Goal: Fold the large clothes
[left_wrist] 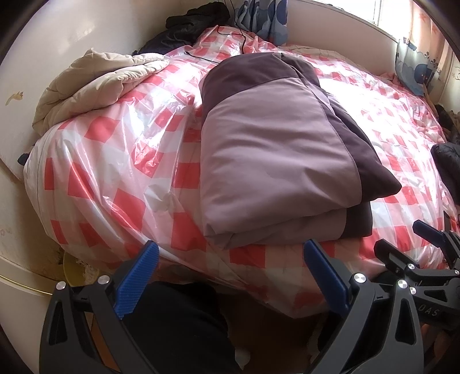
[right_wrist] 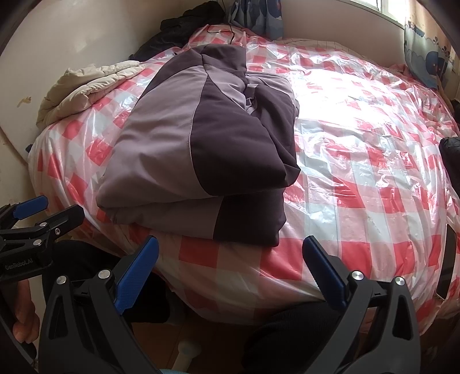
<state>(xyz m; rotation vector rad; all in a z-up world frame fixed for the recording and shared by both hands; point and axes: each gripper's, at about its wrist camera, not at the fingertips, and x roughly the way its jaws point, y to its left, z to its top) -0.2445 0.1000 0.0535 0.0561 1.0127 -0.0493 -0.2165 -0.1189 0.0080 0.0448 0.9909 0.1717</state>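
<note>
The left hand-held gripper point(left_wrist: 230, 276) is hanging at the near edge of the bed point(left_wrist: 115, 178), its blue fingers point(left_wrist: 138, 282) spread wide and gripping nothing. The right hand-held gripper point(right_wrist: 230, 276) is hanging just beside it at the same edge, fingers point(right_wrist: 325, 276) likewise spread and gripping nothing. Each gripper is showing at the edge of the other's view. A person's dark-trousered legs point(left_wrist: 178, 325) are showing below the grippers, against the bed side. A clear plastic sheet point(right_wrist: 359, 149) is lying over the red-and-white checked bed cover. The jacket point(right_wrist: 201, 143), lilac with dark purple panels, is lying folded into a thick stacked bundle on the sheet, near the front edge, just beyond the fingers and not touching them. A beige quilt point(left_wrist: 86, 83) is lying bunched at the far left of the bed, against the wall. Dark clothing point(left_wrist: 184, 28) is lying piled at the far end, and a thin black cable point(left_wrist: 230, 40) is trailing across the sheet there. A blue patterned curtain point(left_wrist: 264, 20) is hanging behind the bed.
</note>
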